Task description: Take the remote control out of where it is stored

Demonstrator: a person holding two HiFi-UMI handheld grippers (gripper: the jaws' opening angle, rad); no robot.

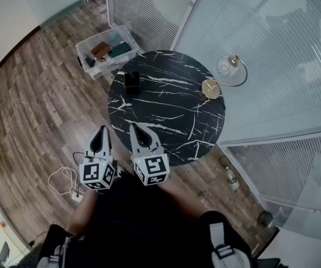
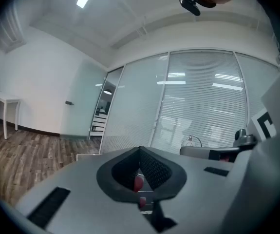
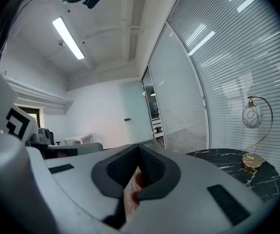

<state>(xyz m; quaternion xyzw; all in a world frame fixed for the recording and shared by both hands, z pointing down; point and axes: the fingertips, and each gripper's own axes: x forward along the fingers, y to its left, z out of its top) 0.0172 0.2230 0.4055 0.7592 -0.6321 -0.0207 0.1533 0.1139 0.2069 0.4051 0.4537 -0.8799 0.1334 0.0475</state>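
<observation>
A clear bin (image 1: 105, 66) on the floor, beyond the table's (image 1: 171, 110) 11 o'clock rim, holds a brown box (image 1: 100, 49) and a teal item (image 1: 120, 48). A black holder (image 1: 131, 81) stands on the table at 10 o'clock near the rim; the remote cannot be made out in it. Open marble runs from there to a lamp (image 1: 227, 74) at 2 o'clock. At the 7 o'clock edge, the left gripper (image 1: 103, 129) (image 2: 140, 149) and right gripper (image 1: 132, 126) (image 3: 139, 146) hover with jaws pressed together, empty.

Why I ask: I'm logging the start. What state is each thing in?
left gripper: shut, empty
right gripper: shut, empty
black holder: upright on the table
lamp: standing on the table
plastic bin: lidless, on the floor
</observation>
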